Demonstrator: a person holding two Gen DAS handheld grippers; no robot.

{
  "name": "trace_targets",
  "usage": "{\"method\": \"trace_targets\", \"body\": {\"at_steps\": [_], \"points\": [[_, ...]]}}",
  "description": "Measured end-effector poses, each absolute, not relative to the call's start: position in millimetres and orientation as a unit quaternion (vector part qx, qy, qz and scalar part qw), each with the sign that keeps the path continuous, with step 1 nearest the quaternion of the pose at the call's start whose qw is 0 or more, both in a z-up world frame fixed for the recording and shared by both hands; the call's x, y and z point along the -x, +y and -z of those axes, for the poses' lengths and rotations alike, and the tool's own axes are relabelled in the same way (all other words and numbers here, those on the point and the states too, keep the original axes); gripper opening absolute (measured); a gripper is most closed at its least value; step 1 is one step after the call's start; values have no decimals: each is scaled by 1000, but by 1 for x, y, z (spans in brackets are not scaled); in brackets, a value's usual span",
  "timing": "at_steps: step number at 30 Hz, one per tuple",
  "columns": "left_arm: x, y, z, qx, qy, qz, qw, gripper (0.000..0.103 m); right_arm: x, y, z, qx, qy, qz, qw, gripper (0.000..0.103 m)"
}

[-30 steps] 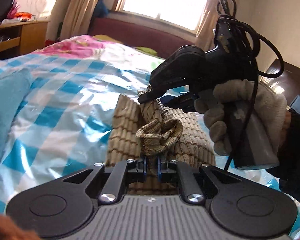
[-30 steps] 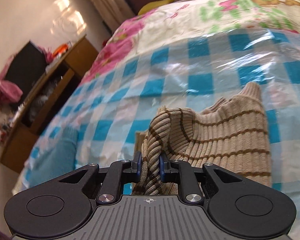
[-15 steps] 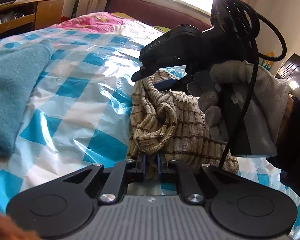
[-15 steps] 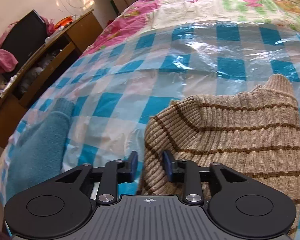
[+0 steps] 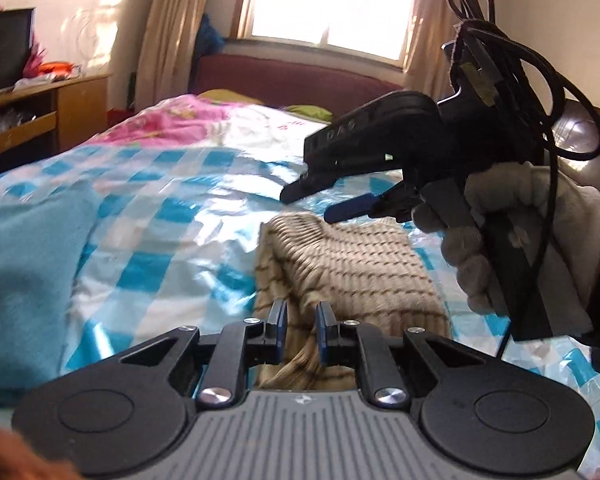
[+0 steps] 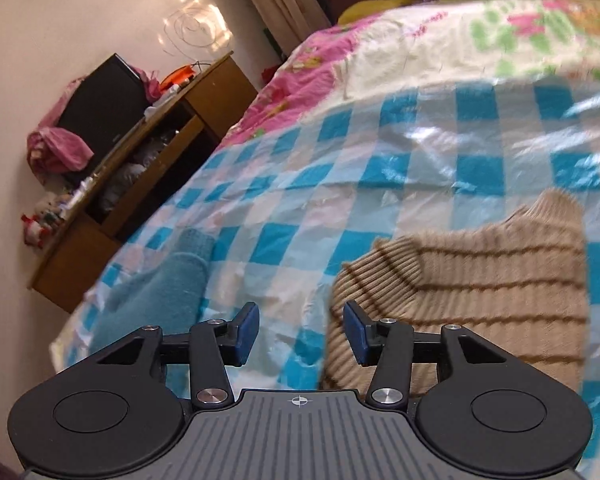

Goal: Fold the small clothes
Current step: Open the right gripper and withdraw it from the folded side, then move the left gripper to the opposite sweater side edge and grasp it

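A tan knit garment with brown stripes (image 5: 352, 264) lies folded on the blue-and-white checked plastic sheet (image 5: 172, 216); it also shows in the right wrist view (image 6: 480, 280). My left gripper (image 5: 302, 330) is open a little, its pads apart with loose fabric of the garment lying between them. My right gripper (image 6: 302, 328) is open wide and empty, raised above the garment's left edge; in the left wrist view it (image 5: 320, 204) hovers over the garment's far end, held by a gloved hand (image 5: 500, 240).
A teal knit garment (image 5: 24, 280) lies at the left of the sheet, also in the right wrist view (image 6: 152, 292). A floral quilt (image 6: 420, 40) covers the bed's far part. A wooden cabinet (image 6: 132, 184) stands beside the bed.
Both grippers let go of the striped garment: the right opened first and lifted away, then the left's pads parted. The garment dropped flat onto the sheet.
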State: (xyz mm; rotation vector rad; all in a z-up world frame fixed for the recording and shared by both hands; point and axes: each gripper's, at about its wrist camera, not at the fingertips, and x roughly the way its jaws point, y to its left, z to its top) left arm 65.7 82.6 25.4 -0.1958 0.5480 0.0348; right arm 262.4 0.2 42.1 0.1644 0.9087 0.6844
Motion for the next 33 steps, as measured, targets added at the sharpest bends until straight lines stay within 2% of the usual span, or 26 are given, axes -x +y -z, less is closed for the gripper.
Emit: {"method": "trace_targets", "body": {"at_steps": [4,7,10,16,21,23,29,33], "points": [[-98,73,-11,82,278,-15,957,20,-260,-3,-36,-5,429,-294,854,23],[-117,74,5,74,305,-39,948,20,-264,1,-22,8,444,-289,848,17],[-121,90,19,92,326,-64,939,27,-267,16,-9,12,452,-296,841,16],[-122,105,33,111,347,-78,928,27,-273,62,17,51,453,-311,834,15],[-122,111,39,125,357,-81,922,30,-274,73,30,38,457,-309,833,15],[-121,111,39,122,354,-84,923,33,-273,72,27,26,458,-309,833,20],[-120,100,38,88,347,-89,929,35,-254,13,-15,-52,429,-309,847,20],[-119,99,37,88,346,-91,930,35,-223,-55,-32,-55,413,-275,866,22]]}}
